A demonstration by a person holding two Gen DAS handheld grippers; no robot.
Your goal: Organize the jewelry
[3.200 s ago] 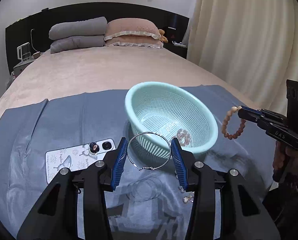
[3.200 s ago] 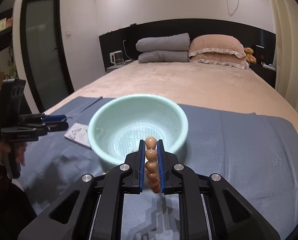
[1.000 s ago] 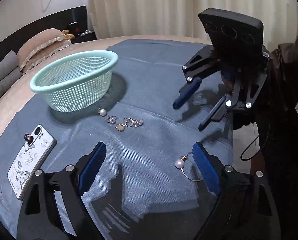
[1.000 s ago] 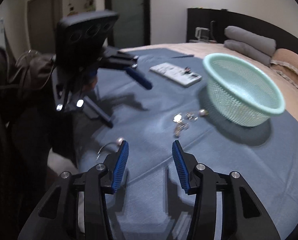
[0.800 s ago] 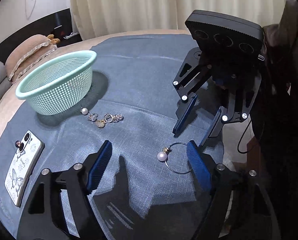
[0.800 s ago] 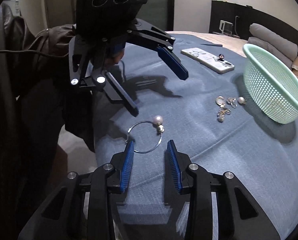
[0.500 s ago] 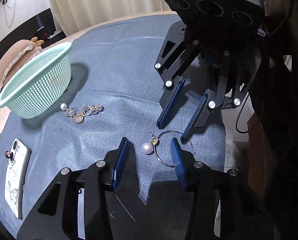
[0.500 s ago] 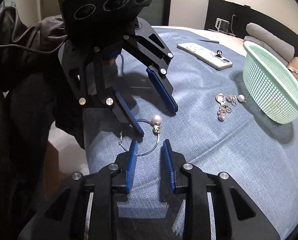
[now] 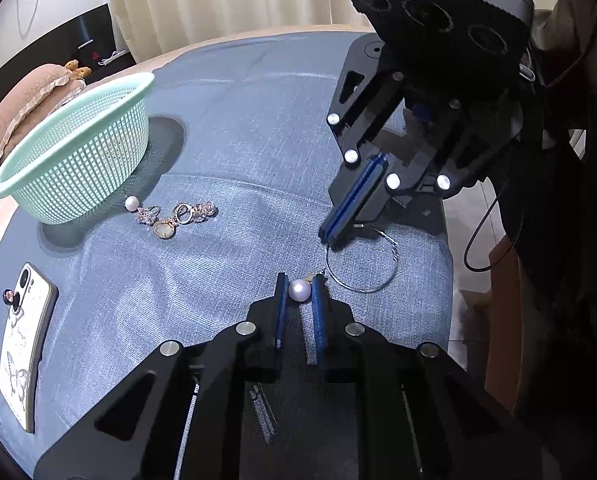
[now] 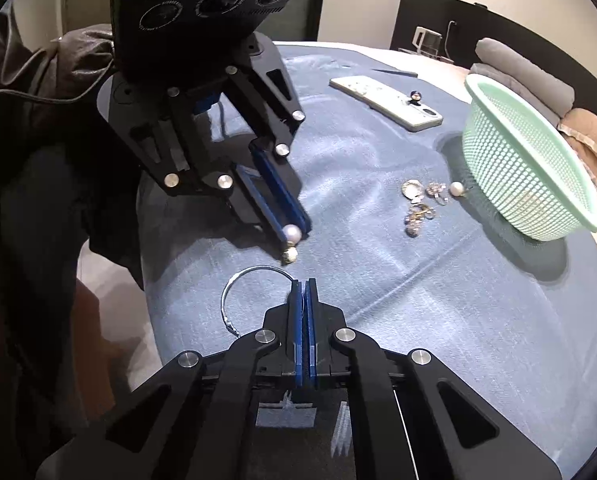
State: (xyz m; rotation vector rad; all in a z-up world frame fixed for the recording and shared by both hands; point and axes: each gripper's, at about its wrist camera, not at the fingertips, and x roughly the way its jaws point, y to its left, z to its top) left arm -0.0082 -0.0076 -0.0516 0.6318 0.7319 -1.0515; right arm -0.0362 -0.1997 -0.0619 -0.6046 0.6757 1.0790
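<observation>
A silver hoop earring (image 9: 361,259) with a pearl (image 9: 299,290) lies near the front edge of the blue cloth (image 9: 238,128). My left gripper (image 9: 298,286) is shut on the pearl. My right gripper (image 10: 303,286) is shut on the hoop's wire (image 10: 254,270), opposite the left one (image 10: 294,234). A small pile of earrings (image 9: 174,216) with a second pearl lies beside the mint mesh basket (image 9: 74,152), also seen in the right wrist view (image 10: 526,160).
A white phone (image 9: 22,340) with a butterfly case lies on the cloth left of the pile. The bed edge drops off just past the hoop. Pillows (image 9: 34,92) sit at the far end of the bed.
Both grippers have come down on the hoop earring and closed: the left on its pearl, the right on its wire. Earlier both were open above it.
</observation>
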